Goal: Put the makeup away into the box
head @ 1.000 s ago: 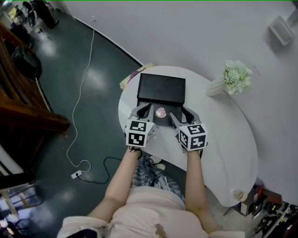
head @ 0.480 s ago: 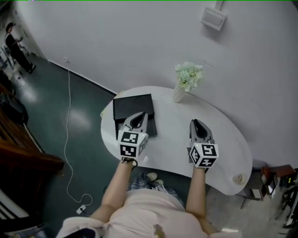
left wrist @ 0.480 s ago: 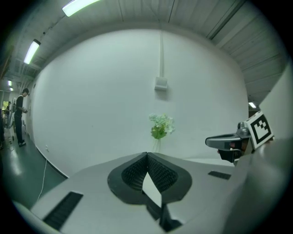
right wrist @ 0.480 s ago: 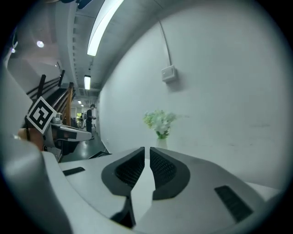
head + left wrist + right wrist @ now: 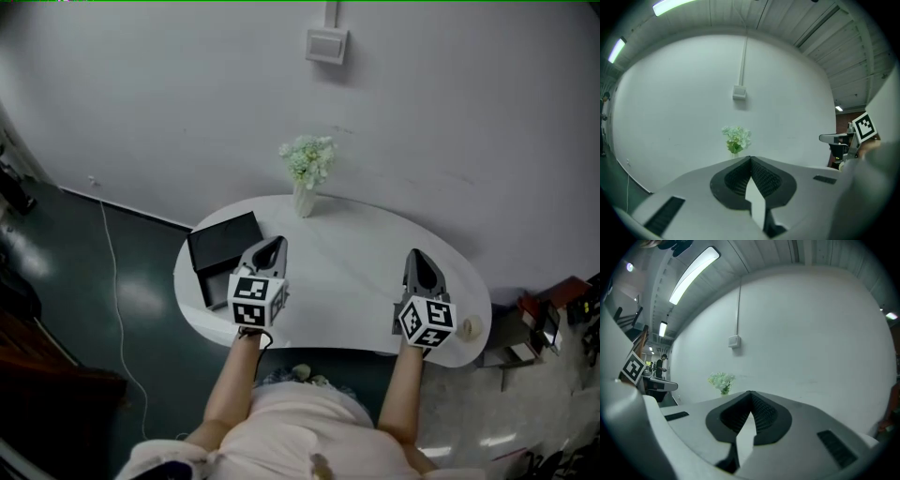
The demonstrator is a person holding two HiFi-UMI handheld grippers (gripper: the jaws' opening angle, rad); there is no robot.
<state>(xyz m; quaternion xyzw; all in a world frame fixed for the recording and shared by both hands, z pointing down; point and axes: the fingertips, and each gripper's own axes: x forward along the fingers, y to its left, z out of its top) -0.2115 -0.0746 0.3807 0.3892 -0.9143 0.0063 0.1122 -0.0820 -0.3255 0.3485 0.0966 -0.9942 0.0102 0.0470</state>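
As the box (image 5: 223, 244) lies down and to the left of the vase (image 5: 307, 174), at the left end of the white table (image 5: 356, 281), it shows as a flat black rectangle with a plain dark top and a paler rim along its near side. Its lid looks to be down, and I cannot see inside it.

Both bare arms reach forward from the person, side by side, each hand hidden under its marker cube. The left gripper (image 5: 277, 241) points at the wall, about level, below the vase and slightly left of it, just beside the box's right corner. Its jaws are pressed together (image 5: 750, 158) with nothing between them. The right gripper (image 5: 415, 254) is held well to the right of the vase and lower in the head view, also aimed at the wall. Its jaws have just been closing and now meet tip to tip (image 5: 750, 392), with nothing caught in them.

By count: one box, one vase of pale flowers, two grippers, and one small round thing (image 5: 469, 327) far down and right of the vase.
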